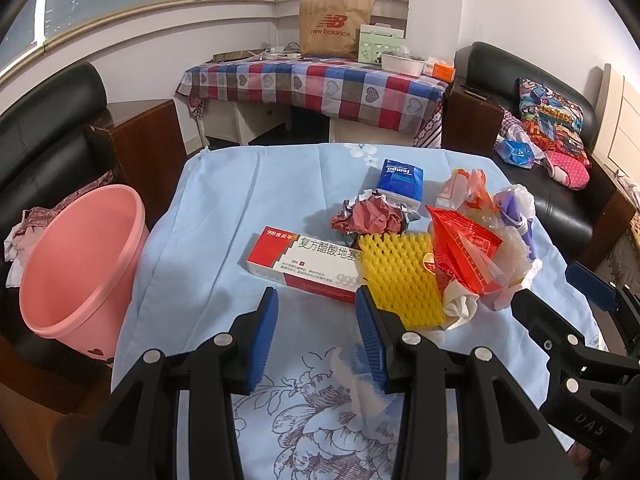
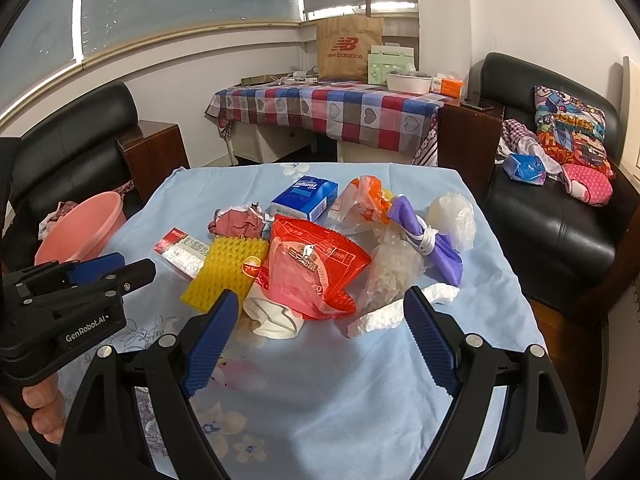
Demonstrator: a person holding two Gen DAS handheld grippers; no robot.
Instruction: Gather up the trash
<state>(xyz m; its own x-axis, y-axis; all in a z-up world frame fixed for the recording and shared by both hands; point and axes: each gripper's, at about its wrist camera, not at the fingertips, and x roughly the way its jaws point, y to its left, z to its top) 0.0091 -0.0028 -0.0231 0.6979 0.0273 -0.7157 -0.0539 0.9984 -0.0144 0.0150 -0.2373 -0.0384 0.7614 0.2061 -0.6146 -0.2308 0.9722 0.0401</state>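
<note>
At the far left, off the table edge and lower than the tabletop, stands the pink bucket [image 1: 80,260], empty as far as its inside shows, and likely where the trash is meant to go. The table [image 1: 224,208] wears a pale blue flowered cloth, and the litter lies in a loose heap toward its middle and right.

The left gripper [image 1: 316,312] hovers low over the near cloth with its blue pads spread and nothing between them. Straight ahead of it lies the red-and-white medicine box [image 1: 304,266], its long axis running left to right, across the line of the fingers; the right pad sits just at the near corner of the yellow foam net [image 1: 400,276], which overlaps the box's right end. Behind these lie a crumpled maroon wrapper [image 1: 370,216] and a blue tissue pack [image 1: 401,180].

Further right, the right gripper [image 2: 320,304] is also spread wide and empty. Just ahead between its fingers lie a white cup [image 2: 272,316] on its side and the red snack bag [image 2: 312,268] resting over it; a white foam strip [image 2: 380,316] lies near its right pad. A purple cloth piece [image 2: 432,236] and clear plastic [image 2: 452,212] lie beyond.

The left gripper is nearer the box and the bucket, so the box seems its natural pick; because the box lies crosswise, closing across its narrow width looks workable without turning the wrist.
</note>
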